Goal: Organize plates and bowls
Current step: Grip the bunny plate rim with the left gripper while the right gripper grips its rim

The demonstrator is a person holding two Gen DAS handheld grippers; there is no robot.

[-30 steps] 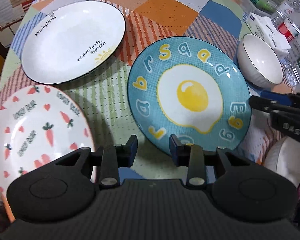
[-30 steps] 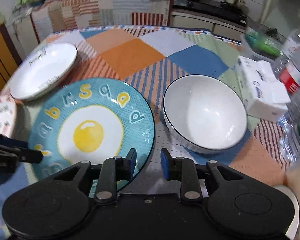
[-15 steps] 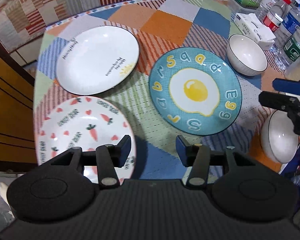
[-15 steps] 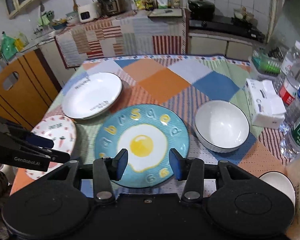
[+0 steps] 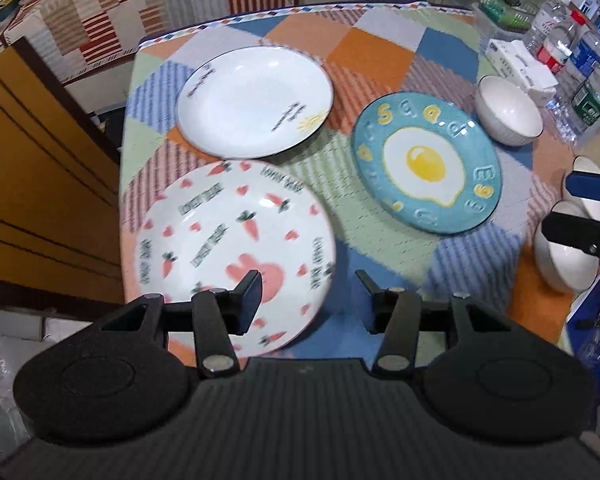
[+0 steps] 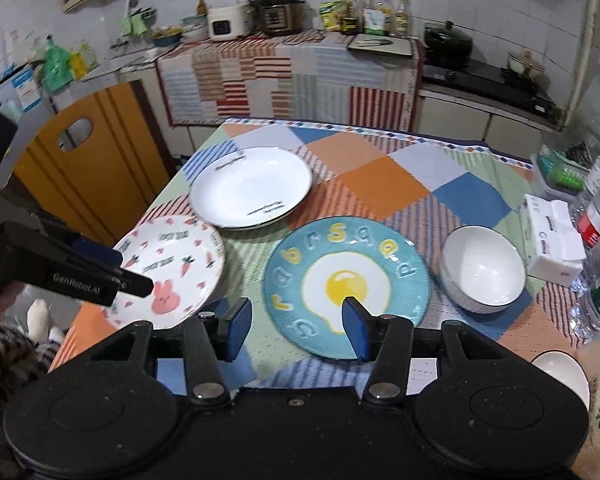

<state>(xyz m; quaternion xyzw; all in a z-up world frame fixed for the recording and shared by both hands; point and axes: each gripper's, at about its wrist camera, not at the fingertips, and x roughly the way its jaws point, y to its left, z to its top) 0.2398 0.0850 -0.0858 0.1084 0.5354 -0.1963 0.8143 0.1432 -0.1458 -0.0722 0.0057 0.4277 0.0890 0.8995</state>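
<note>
Patchwork cloth (image 5: 380,46) covers the kitchen table; on it lie a white plate (image 5: 256,102), a carrot plate (image 5: 220,236) and a blue egg plate (image 5: 426,162), each apart; one white bowl (image 5: 508,110) sits just beyond the egg plate, another (image 5: 560,256) at the near right edge; my left claw (image 5: 306,298) and right claw (image 6: 296,326) hang above, jaws just opened, nothing between them.

Home kitchen, tiled walls, rice cooker (image 6: 225,22), oil bottles (image 6: 374,14), stove pot (image 6: 448,40), patchwork-clothed table (image 6: 380,184)
</note>
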